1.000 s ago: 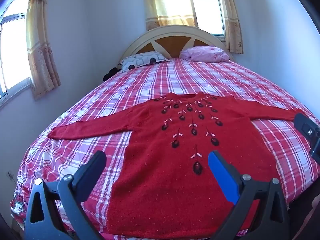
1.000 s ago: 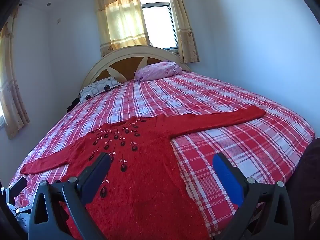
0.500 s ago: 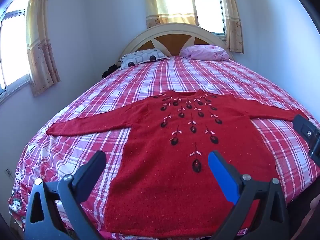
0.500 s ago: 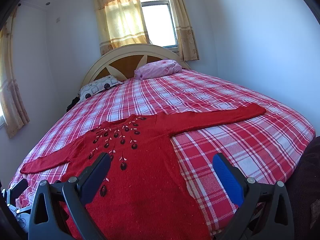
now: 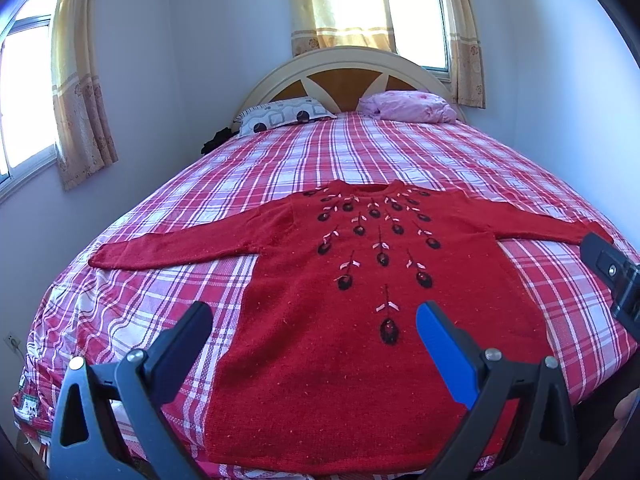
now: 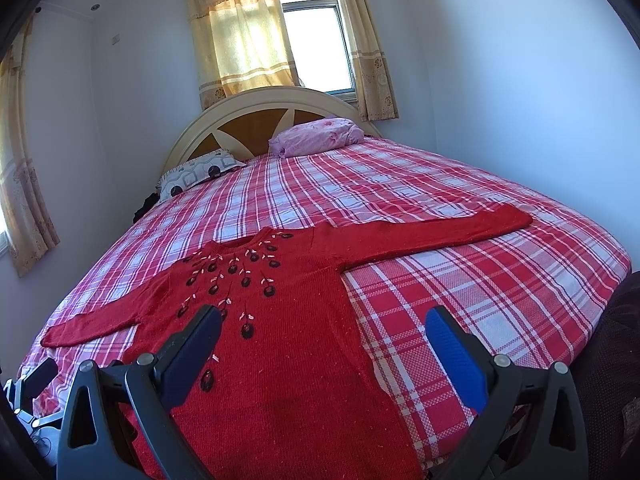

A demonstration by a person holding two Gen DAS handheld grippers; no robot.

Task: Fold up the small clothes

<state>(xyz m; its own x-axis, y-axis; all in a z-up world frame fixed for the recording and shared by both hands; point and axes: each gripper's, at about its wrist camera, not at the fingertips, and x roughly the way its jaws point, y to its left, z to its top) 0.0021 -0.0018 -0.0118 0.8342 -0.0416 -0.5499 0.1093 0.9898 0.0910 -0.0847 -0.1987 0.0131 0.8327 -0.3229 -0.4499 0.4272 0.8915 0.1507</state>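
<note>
Left wrist cam first: the red sweater point(image 5: 360, 320) is laid out flat and face-up on the bed point(image 5: 400, 152), which has a red-and-white plaid cover. Its hem sits right at the foot edge of the bed, neckline pointing toward the headboard point(image 5: 344, 76). Both sleeves are spread straight out sideways, one reaching toward the left edge of the bed, the other toward the right edge. There's a dark bead-and-leaf pattern fanning down the chest. The left gripper point(image 5: 314, 344) is hovering above the hem end with its fingers spread wide, nothing between them, not touching the knit as far as I can see. Part of the right gripper point(image 5: 612, 276) pokes in at the right border, near the cuff of that sleeve; from here you can't tell how its jaws stand.

Up at the head edge of the bed there's a patterned pillow point(image 5: 284, 114) and a pink pillow point(image 5: 408, 106) side by side, and curtained windows behind and on the left wall.

Right wrist cam: same sweater point(image 6: 288, 360), seen from further to the right, so the body is under the left half of the view and the right sleeve stretches out toward the right edge of the bed point(image 6: 500, 292). The right gripper point(image 6: 324, 346) is also wide apart and holding nothing, one finger over the sweater body, the blue-padded one over bare plaid beside the sweater's side seam. A bit of the left gripper point(image 6: 32, 384) shows in the bottom left corner, near the foot edge.
</note>
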